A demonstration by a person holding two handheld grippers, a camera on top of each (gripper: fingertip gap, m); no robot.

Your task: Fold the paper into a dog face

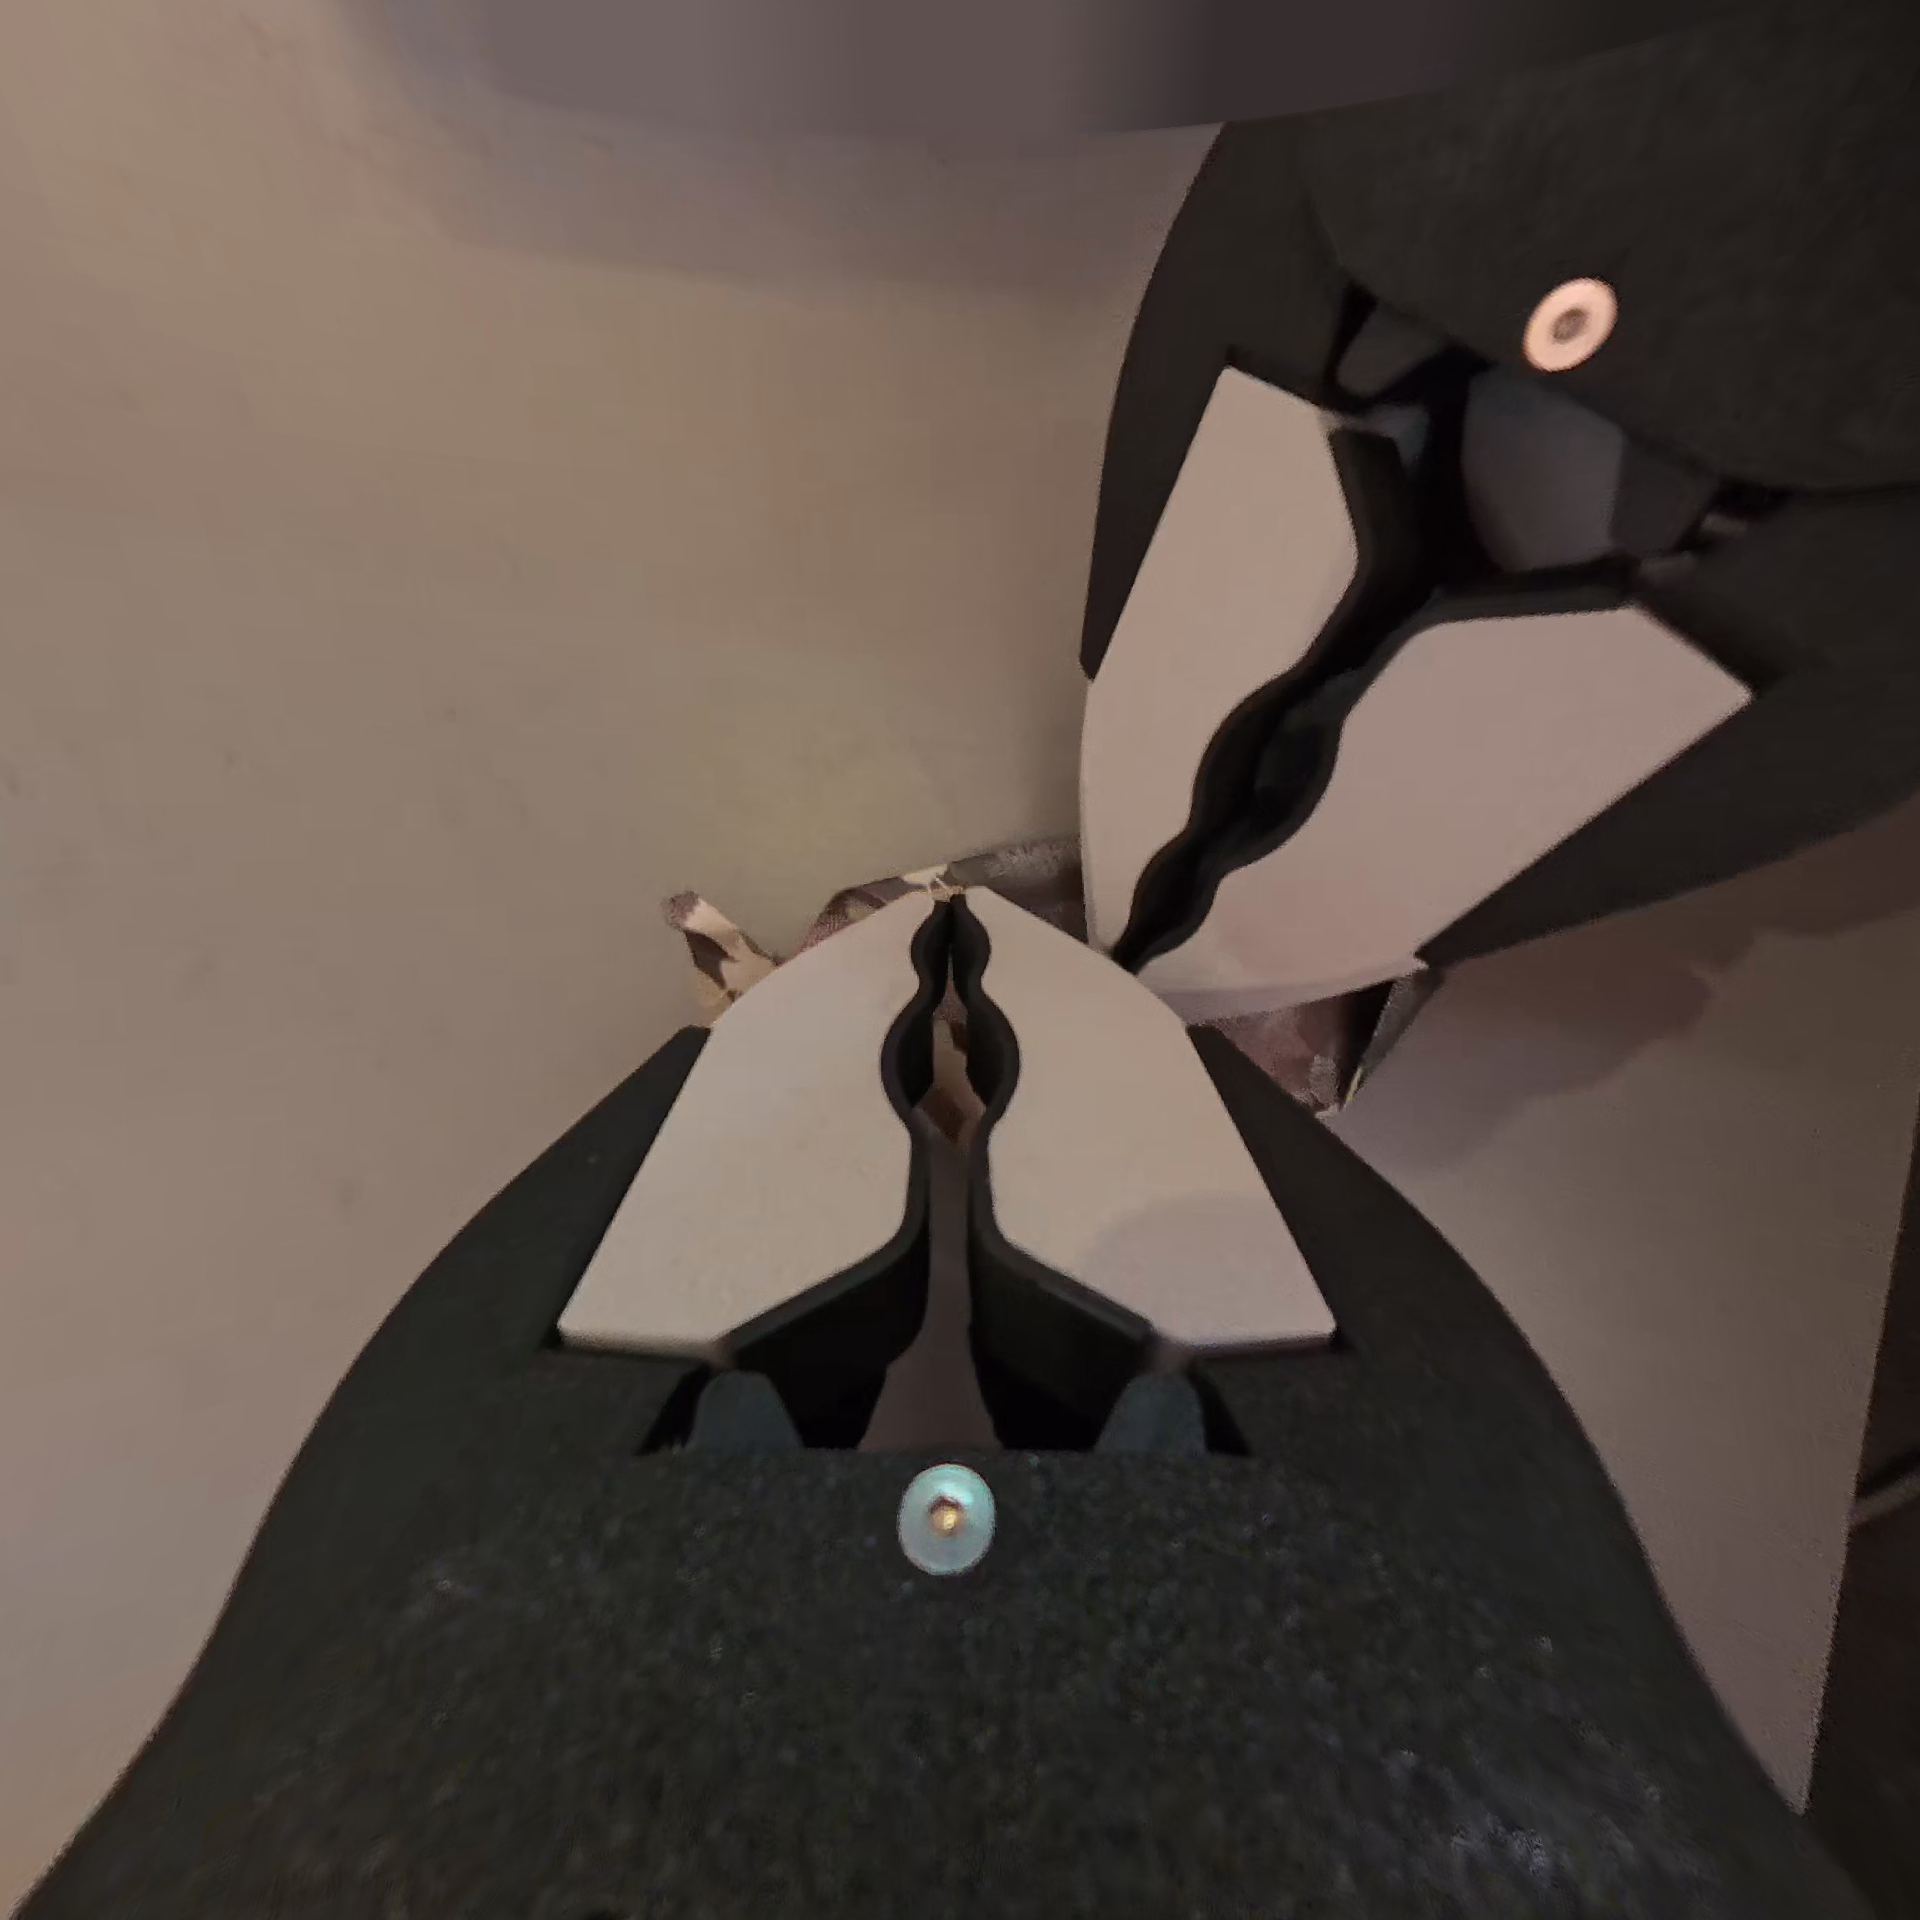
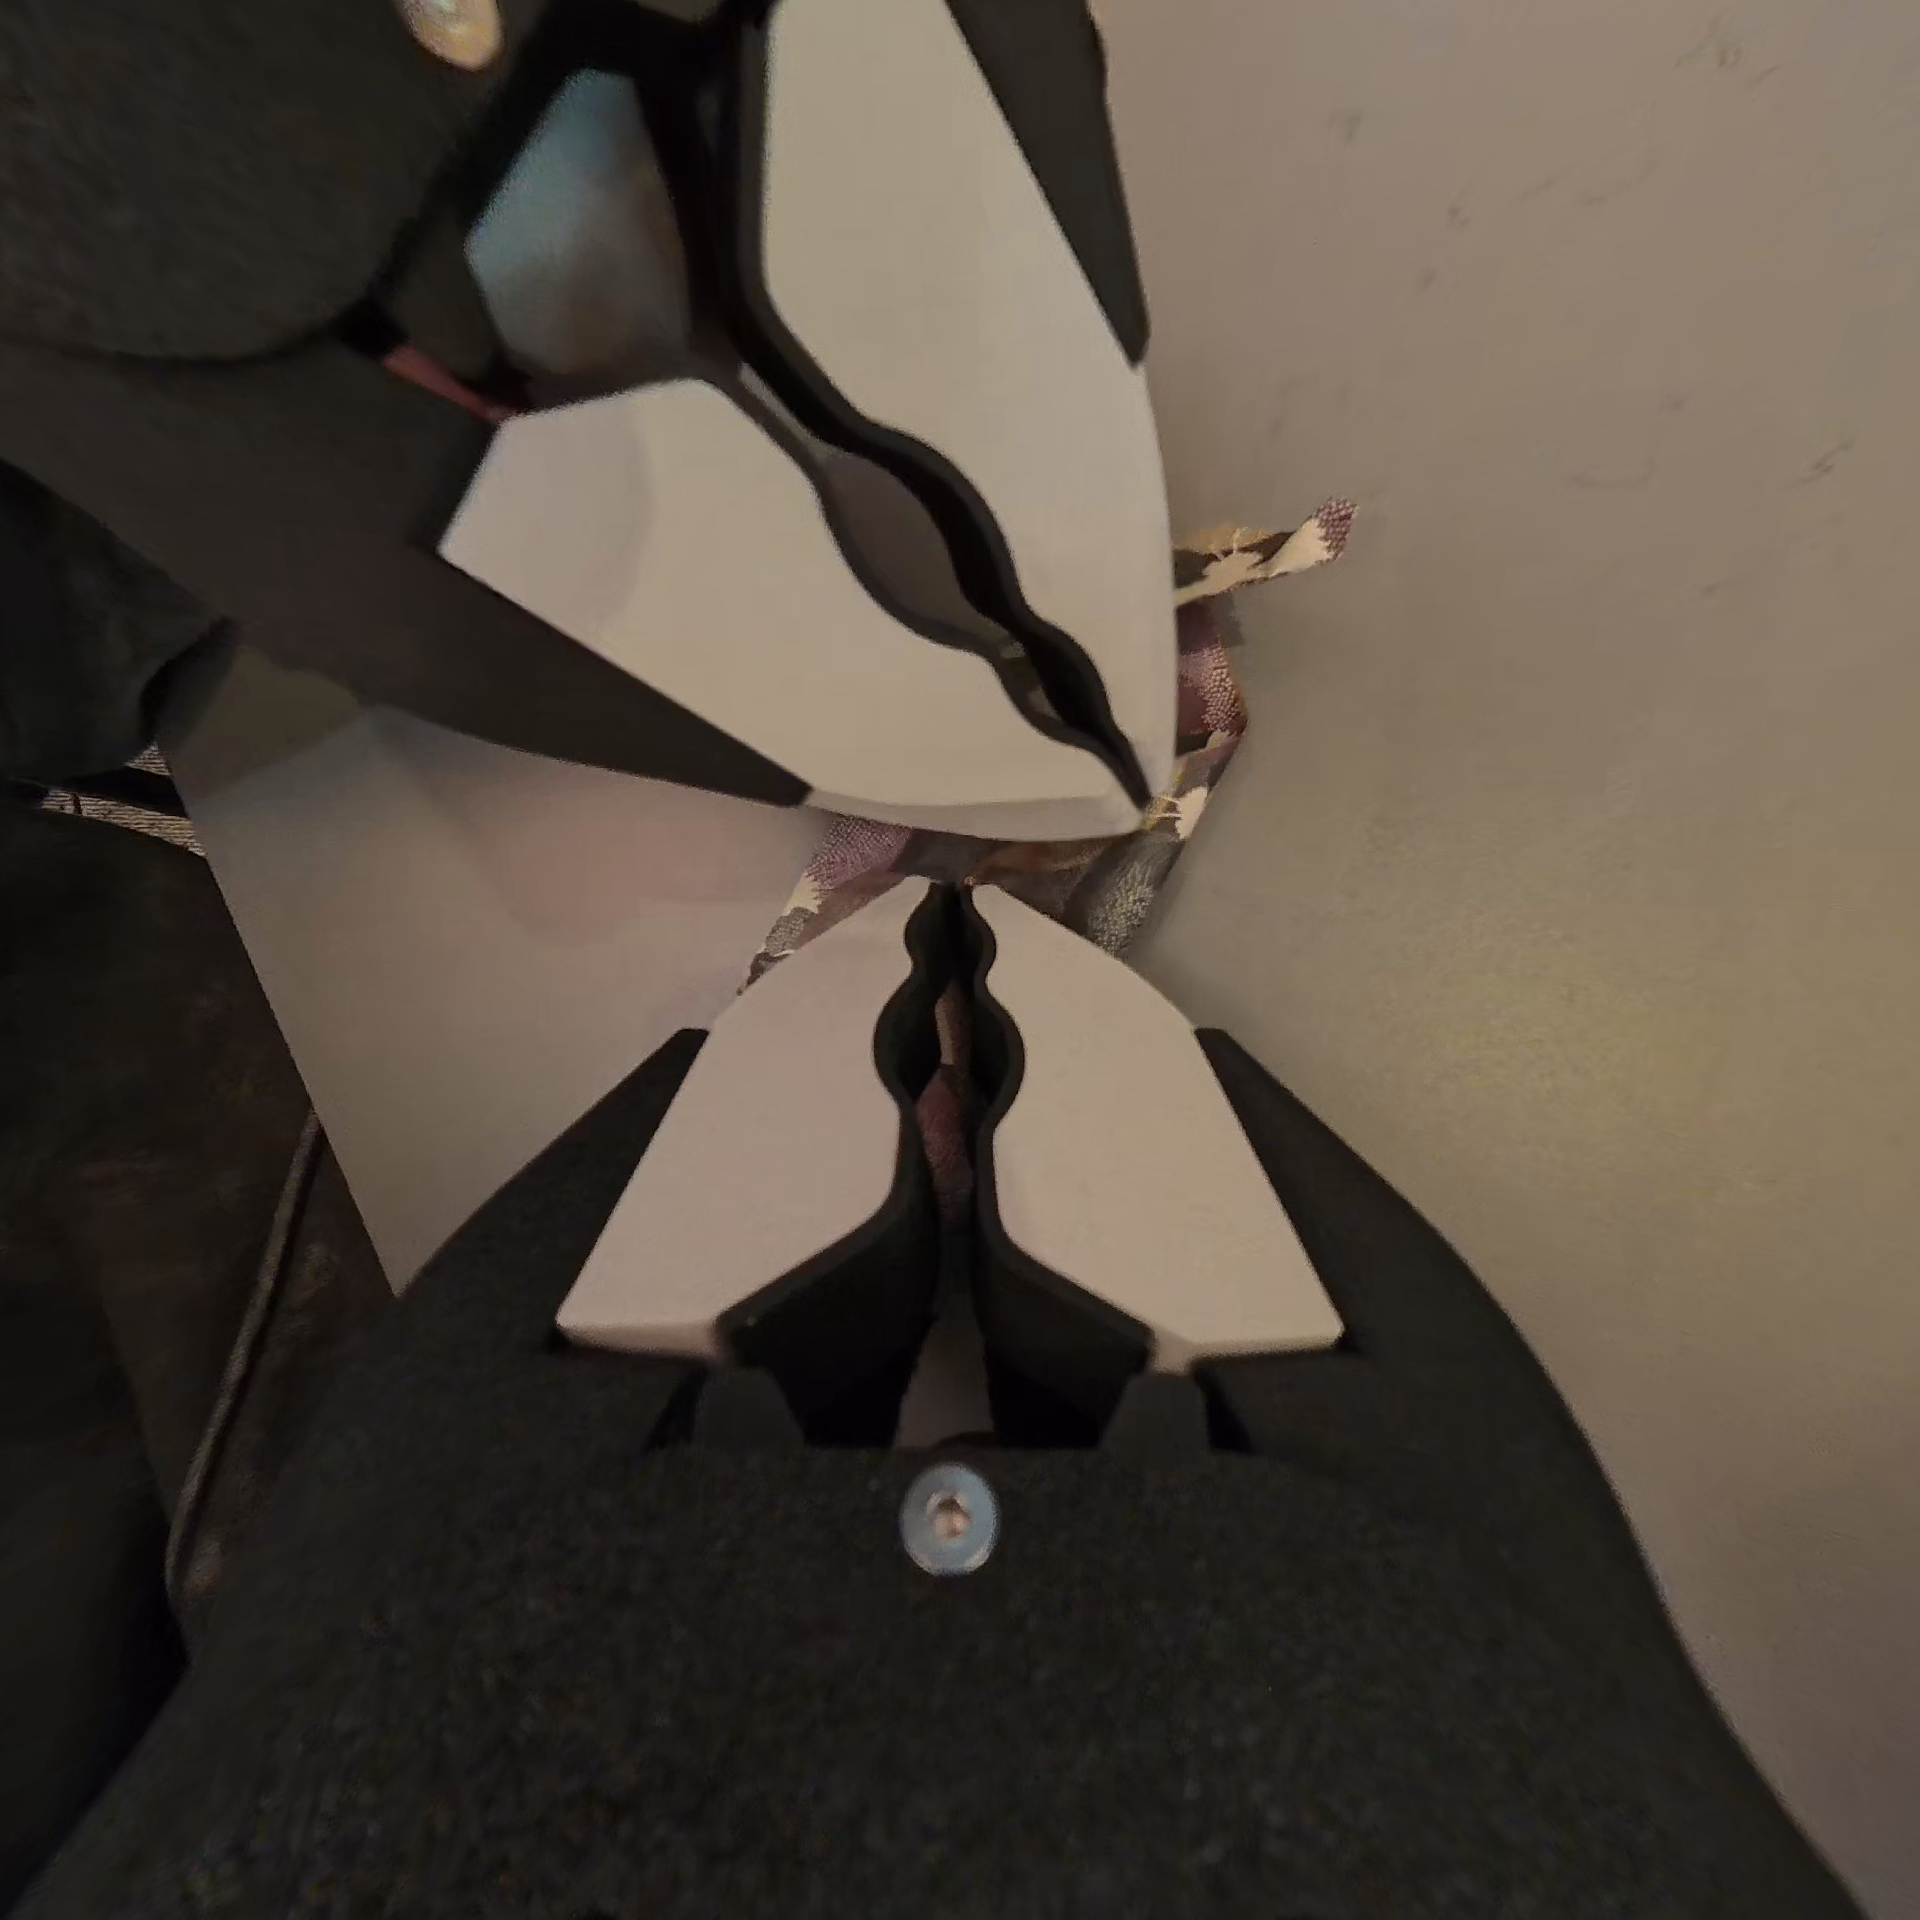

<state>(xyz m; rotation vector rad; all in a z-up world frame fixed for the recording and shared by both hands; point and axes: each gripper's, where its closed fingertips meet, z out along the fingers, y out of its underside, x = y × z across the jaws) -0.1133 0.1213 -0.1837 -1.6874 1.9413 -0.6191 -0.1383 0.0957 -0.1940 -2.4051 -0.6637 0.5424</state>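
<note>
Paper [image 1: 717, 951]: small patterned sheet, purple-grey and cream, already creased into a narrow crumpled form; on the pale tabletop [image 1: 416, 675], at frame centre in both views, mostly hidden behind the white fingers.

Left gripper [image 1: 951, 904]: jaws nearly together, nipping a bit of the paper at the tips; patterned scrap visible down the slot between the fingers.

Right gripper [image 2: 954, 891]: likewise pinched narrow on the paper, purple print showing in its slot.

Key relation: tips of both claws meeting almost at one spot, paper directly ahead of each and caught between them; neither hand nearer. Paper's long axis roughly left-to-right in the left view, running up-right from the tips in the right view.

Left view only: loose cream-and-grey flap sticking out at centre left; more paper under the right gripper [image 1: 1127, 951] at centre right.

Right view only: twisted tail of paper [image 2: 1288, 540] rising to the upper right of the left gripper [image 2: 1138, 800]; dark floor at lower left beyond the table edge.

Likely step: pressing or tightening a small fold, judged from the close double pinch.
</note>
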